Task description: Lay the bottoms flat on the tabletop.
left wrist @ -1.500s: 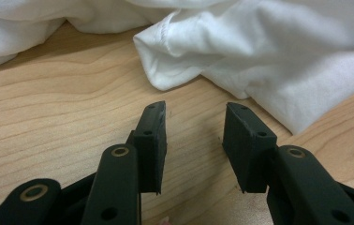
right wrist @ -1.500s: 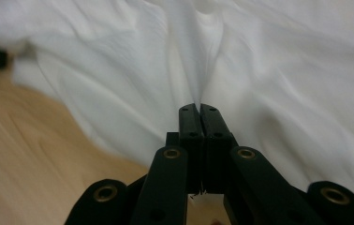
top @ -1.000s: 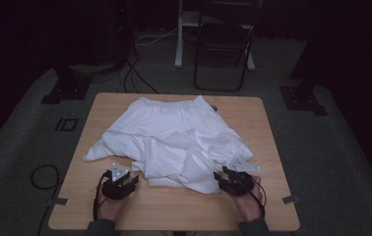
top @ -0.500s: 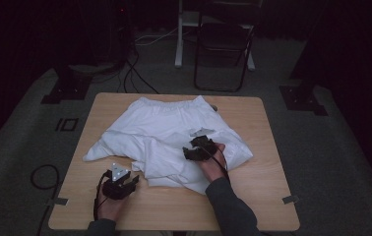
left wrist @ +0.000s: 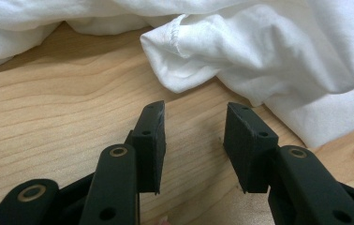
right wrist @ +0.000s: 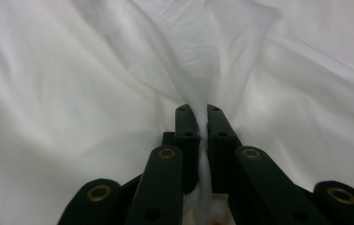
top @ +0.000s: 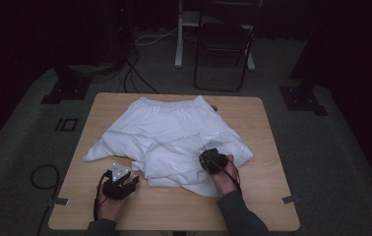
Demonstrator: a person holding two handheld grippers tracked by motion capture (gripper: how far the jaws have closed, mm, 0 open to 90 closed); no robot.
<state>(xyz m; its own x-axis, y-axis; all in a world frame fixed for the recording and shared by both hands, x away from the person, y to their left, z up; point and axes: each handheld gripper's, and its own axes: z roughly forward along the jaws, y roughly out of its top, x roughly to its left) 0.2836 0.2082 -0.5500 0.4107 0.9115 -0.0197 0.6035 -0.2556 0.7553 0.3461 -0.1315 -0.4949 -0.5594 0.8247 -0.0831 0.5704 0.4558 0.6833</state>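
A white crumpled garment (top: 174, 132) with an elastic waistband lies spread on the wooden table (top: 258, 196). My right gripper (top: 209, 160) rests on its near right part. Its jaws have just been closing and stand shut on a pinched fold of the white cloth (right wrist: 72, 93), which rises between the pads of the right gripper (right wrist: 201, 119). My left gripper (top: 133, 180) sits on bare wood at the near left, just short of the garment's edge (left wrist: 259, 51). The left gripper (left wrist: 194, 133) is open with nothing between its jaws.
A dark chair (top: 221, 44) and a white stand leg (top: 179, 34) are behind the table. Cables (top: 41, 174) run over the grey floor to the left, and black stand bases (top: 302, 98) sit at both far sides. Bare wood shows along the table's near edge.
My right hand went from the garment's near right edge out over its middle, then drew back toward me onto its near right part. The left gripper has stayed put.
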